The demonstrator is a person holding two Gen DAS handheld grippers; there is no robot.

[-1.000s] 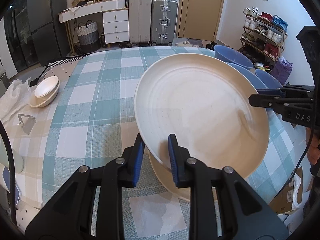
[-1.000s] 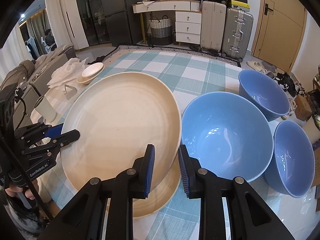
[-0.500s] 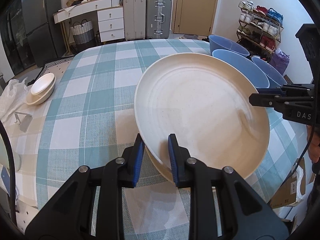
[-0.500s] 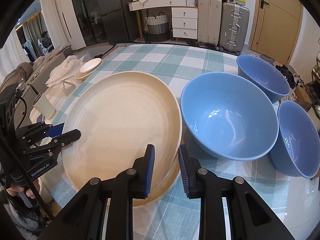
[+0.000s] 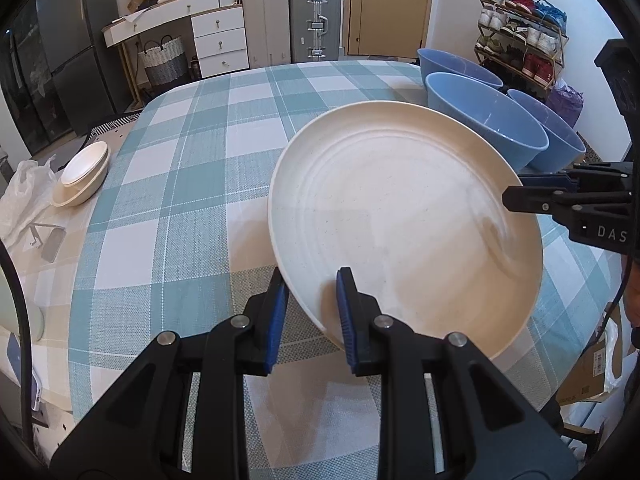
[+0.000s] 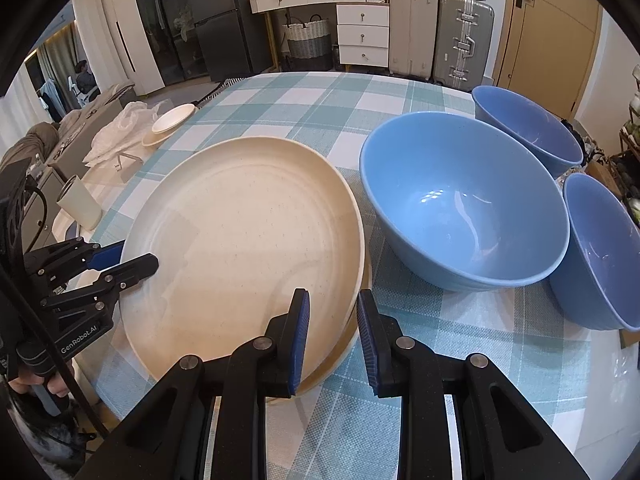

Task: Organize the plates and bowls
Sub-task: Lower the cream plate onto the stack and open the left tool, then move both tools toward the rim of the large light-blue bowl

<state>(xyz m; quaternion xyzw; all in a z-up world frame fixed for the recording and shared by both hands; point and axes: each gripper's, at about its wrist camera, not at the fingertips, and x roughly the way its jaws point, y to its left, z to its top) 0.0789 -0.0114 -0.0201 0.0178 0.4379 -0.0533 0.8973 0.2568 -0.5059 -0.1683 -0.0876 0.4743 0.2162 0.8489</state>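
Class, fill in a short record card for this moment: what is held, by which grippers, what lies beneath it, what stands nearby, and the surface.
held item: large round cream plate
left gripper: shut on the plate's near rim
right gripper: shut on the opposite rim
beneath: second cream plate, its edge showing under the held one
nearby: three blue bowls, upright, beside the plates
far side: small stacked cream dishes
surface: teal-and-white checked tablecloth

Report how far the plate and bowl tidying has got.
Done: nothing clearly finished; the three blue bowls stand apart, unstacked, and small cream dishes sit at the table's far edge. In hand: the left gripper and right gripper clamp opposite rims of the large cream plate, just above a second plate. Left: release it, then nest the bowls.
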